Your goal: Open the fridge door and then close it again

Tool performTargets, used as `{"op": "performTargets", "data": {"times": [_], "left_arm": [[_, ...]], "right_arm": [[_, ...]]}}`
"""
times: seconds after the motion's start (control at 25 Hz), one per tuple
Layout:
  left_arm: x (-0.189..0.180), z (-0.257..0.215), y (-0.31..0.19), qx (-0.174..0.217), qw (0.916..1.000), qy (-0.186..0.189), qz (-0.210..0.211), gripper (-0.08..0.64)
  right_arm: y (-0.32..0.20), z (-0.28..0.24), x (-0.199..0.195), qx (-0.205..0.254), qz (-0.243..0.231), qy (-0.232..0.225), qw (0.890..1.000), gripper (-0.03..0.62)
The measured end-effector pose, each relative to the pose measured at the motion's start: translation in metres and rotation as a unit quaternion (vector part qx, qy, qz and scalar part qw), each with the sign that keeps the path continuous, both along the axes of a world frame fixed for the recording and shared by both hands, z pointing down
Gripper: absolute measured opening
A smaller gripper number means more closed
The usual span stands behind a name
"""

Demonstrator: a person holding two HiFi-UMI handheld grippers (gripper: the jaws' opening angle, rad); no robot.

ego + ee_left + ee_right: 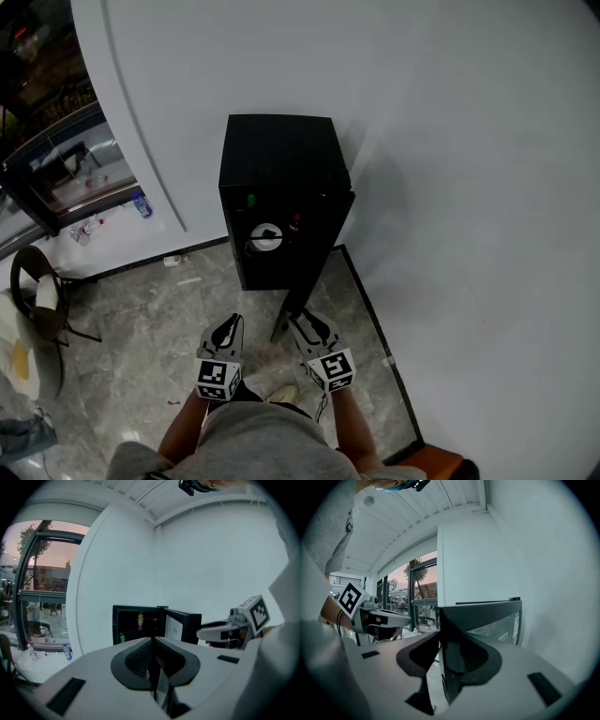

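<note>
Right gripper view has the open right tool [444, 641] straddling the fridge door [487, 615] edge; left tool [153, 643] closed.

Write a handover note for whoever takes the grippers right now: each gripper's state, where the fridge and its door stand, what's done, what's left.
Left gripper: shut, empty, hanging left of the door's edge and facing the open fridge.
Right gripper: jaws wide open with the door's free edge between them; it does not look clamped.
Fridge: on the floor, back against the white wall.
Door: swung wide open, out toward the person.
Done: opening.
Left: swing the door shut.
</note>
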State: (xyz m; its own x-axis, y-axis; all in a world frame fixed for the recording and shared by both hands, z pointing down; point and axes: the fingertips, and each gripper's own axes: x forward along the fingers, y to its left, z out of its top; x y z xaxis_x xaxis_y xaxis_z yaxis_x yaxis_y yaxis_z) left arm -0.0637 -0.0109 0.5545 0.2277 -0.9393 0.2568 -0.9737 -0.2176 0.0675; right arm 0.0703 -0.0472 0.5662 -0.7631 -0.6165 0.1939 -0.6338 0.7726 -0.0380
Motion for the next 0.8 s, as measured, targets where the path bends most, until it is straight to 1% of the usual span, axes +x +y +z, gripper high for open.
{"op": "performTargets", "data": {"times": [0.36,0.6,0.8], "left_arm": [[-0.024,0.003,-0.010,-0.005,0.9998,0.002,-0.018,0.026],[-0.042,0.006,-0.017,-0.009,0.9995,0.000,-0.030,0.026],[-0.059,0.003,-0.023,-0.007,0.9991,-0.001,-0.042,0.026]], "right_arm": [[-0.009,0.000,-0.029,0.000,-0.006,-0.005,1.000,0.152],[-0.018,0.000,-0.052,0.003,-0.010,0.000,1.000,0.150],[-0.026,0.000,-0.069,0.007,-0.002,0.006,1.000,0.149]]}}
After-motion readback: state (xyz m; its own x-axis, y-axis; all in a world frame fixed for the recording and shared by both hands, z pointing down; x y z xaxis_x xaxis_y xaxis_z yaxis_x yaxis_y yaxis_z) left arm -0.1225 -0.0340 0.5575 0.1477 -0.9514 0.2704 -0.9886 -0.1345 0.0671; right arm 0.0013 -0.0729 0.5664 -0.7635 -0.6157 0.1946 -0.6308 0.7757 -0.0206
